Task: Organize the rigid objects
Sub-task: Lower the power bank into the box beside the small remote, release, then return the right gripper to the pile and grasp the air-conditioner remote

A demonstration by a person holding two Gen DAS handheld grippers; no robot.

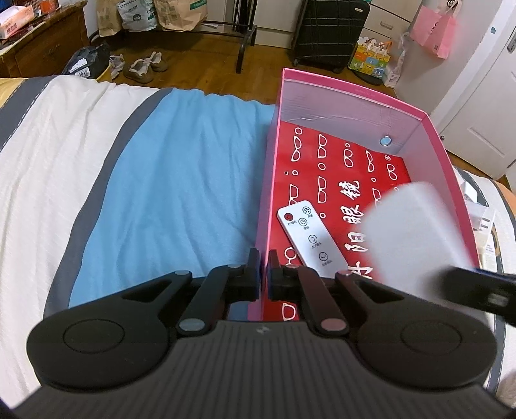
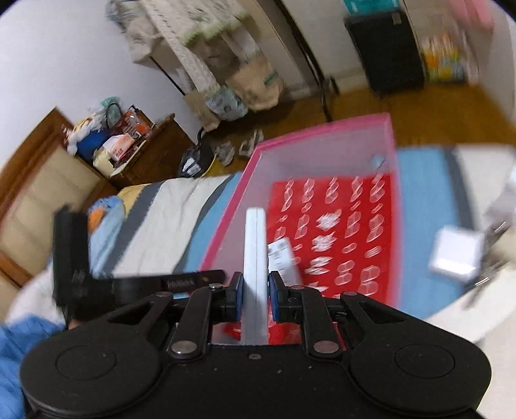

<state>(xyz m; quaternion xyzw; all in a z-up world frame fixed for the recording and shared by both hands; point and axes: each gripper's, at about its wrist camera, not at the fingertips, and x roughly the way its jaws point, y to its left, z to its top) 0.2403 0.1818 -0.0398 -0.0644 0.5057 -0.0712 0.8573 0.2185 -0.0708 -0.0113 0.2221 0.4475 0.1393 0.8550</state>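
Observation:
A pink box [image 1: 350,88] with a red patterned floor lies on the bed, also in the right wrist view [image 2: 325,127]. A white remote control [image 1: 309,237] lies inside it near the left wall; it is blurred in the right wrist view [image 2: 283,258]. My left gripper [image 1: 263,274] is shut on the box's left wall [image 1: 267,199] at its near end. My right gripper [image 2: 254,291] is shut on a flat white box [image 2: 255,267], held edge-up above the pink box. That white box shows blurred in the left wrist view [image 1: 416,235].
The bed has a blue blanket [image 1: 180,180] and a white and grey striped cover [image 1: 54,135]. Small white boxes [image 2: 454,254] lie on the bed right of the pink box. A suitcase [image 1: 332,29], shoes [image 1: 142,66] and bags stand on the wooden floor beyond.

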